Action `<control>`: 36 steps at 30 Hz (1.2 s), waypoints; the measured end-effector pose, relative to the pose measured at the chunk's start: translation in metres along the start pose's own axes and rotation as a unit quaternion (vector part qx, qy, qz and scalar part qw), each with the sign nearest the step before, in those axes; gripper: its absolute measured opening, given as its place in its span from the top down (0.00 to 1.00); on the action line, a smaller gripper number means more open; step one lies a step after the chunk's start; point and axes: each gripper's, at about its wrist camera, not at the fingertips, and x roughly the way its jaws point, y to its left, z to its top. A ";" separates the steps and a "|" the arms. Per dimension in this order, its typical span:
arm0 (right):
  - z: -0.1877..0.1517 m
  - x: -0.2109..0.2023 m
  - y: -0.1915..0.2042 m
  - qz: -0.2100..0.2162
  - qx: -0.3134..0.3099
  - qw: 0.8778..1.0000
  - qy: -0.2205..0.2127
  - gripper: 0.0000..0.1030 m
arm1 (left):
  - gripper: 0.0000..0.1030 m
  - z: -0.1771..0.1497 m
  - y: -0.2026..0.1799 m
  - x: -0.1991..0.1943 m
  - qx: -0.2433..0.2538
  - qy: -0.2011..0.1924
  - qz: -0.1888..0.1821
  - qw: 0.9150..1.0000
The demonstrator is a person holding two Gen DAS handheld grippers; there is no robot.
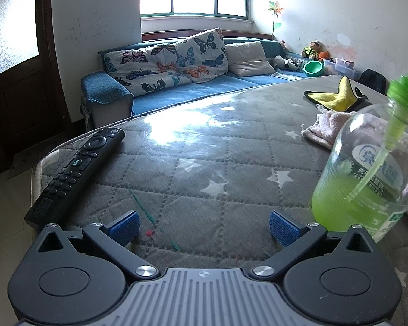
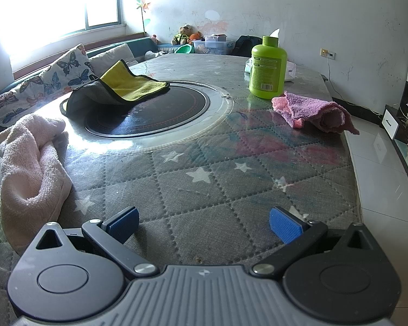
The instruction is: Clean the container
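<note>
Both grippers, left gripper (image 1: 204,229) and right gripper (image 2: 204,226), hover wide open and empty; clear pump bottle of green liquid (image 1: 367,168) stands just right of the left gripper, pale pink towel (image 2: 33,168) beyond.

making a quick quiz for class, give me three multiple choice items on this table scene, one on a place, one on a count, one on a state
1. Where does the yellow cloth lie?
A. partly over the round black hob
B. on the sofa
C. under the remote

2. How many pink cloths are on the table?
A. none
B. two
C. four

3. How do the right gripper fingers stand?
A. shut on a cloth
B. shut on a bottle
C. spread apart, holding nothing

Answers:
1 A: its edge drapes onto the hob.
2 B: a pale pink cloth sits near the left edge of the right wrist view, and a darker pink cloth lies beside the green bottle.
3 C: only table shows between them.
</note>
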 end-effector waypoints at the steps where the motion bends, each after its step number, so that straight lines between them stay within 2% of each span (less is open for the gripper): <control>1: 0.000 0.000 0.000 0.000 0.000 1.000 0.000 0.00 | 0.00 -0.001 -0.001 -0.001 0.001 -0.001 0.000 1.000; 36: -0.012 -0.015 0.006 0.003 -0.014 1.000 0.002 0.00 | 0.00 -0.031 -0.027 -0.032 0.015 0.011 -0.022 1.000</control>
